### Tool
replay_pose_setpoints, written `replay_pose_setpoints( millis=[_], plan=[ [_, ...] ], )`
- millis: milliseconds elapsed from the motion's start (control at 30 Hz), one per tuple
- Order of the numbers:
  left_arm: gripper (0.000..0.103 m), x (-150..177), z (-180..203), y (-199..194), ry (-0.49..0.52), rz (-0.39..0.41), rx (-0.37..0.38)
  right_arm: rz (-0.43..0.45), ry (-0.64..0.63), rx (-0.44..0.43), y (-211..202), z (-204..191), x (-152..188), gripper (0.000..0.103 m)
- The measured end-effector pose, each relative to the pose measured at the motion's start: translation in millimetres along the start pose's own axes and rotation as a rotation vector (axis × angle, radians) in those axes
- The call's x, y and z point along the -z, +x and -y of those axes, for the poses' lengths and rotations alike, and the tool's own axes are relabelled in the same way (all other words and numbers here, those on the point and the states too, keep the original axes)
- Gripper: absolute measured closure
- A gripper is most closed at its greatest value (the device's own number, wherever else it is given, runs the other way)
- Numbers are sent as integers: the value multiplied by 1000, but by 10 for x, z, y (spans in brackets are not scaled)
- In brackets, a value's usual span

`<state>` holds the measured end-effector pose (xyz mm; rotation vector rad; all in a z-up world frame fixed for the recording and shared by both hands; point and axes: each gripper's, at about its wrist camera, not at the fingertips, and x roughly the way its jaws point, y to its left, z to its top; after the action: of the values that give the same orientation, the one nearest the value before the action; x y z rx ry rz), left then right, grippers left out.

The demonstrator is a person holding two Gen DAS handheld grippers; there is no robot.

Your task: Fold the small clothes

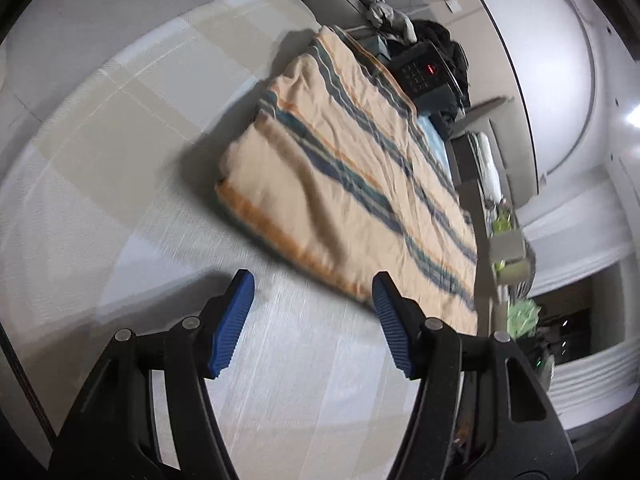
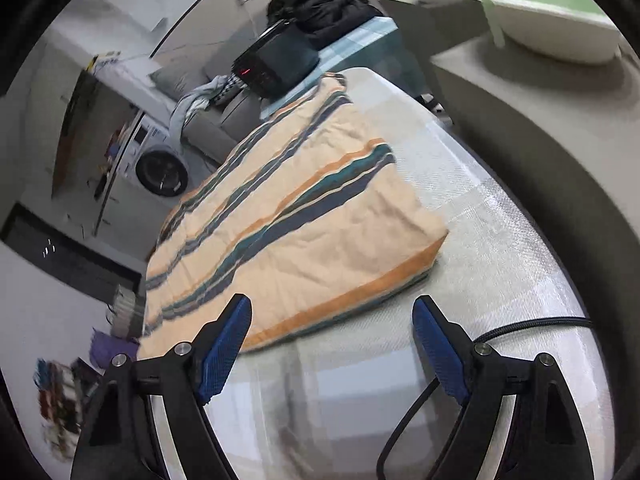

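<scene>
A peach cloth with blue, teal and orange stripes (image 1: pixel 344 168) lies folded flat on a white checked table cover (image 1: pixel 120 140). In the left wrist view my left gripper (image 1: pixel 314 284) hovers just short of the cloth's near orange-edged border, its blue pads apart with only table between them. The same cloth (image 2: pixel 296 216) fills the middle of the right wrist view. My right gripper (image 2: pixel 332 308) stands open over its near edge, the left pad above the cloth's border and the right pad above bare table.
A black device with red lights (image 2: pixel 276 60) and a dark garment (image 2: pixel 320 4) sit beyond the cloth. A black cable (image 2: pixel 532 326) runs across the table at the right. A white bowl (image 2: pixel 556 28) stands on a side surface. A washing machine (image 2: pixel 162 166) is beyond the table edge.
</scene>
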<state>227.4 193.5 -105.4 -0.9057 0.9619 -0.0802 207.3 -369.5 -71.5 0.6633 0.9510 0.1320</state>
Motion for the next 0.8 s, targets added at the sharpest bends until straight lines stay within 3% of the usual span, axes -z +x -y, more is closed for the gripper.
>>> replay_pose_setpoints(
  millis=[167, 367, 467, 533, 567, 667, 800],
  plan=[
    [47, -166, -50, 110, -66, 34, 19, 51, 157, -29, 57, 191, -163, 18],
    [80, -326, -51, 226, -69, 77, -40, 76, 192, -58, 213, 147, -384, 22],
    [87, -390, -36, 278, -50, 86, -55, 79, 195, -39, 324, 109, -461, 40],
    [91, -420, -7, 302, -34, 101, -71, 75, 174, 21, 389, 64, -493, 84],
    [93, -415, -14, 291, -34, 108, -78, 64, 165, 73, 430, 53, -500, 90],
    [100, -366, -1, 217, -6, 129, -97, 93, 143, 100, 372, 61, -454, 94],
    [101, -179, -74, -23, 39, 152, -115, 76, 122, 100, 267, 99, -343, 95]
  ],
)
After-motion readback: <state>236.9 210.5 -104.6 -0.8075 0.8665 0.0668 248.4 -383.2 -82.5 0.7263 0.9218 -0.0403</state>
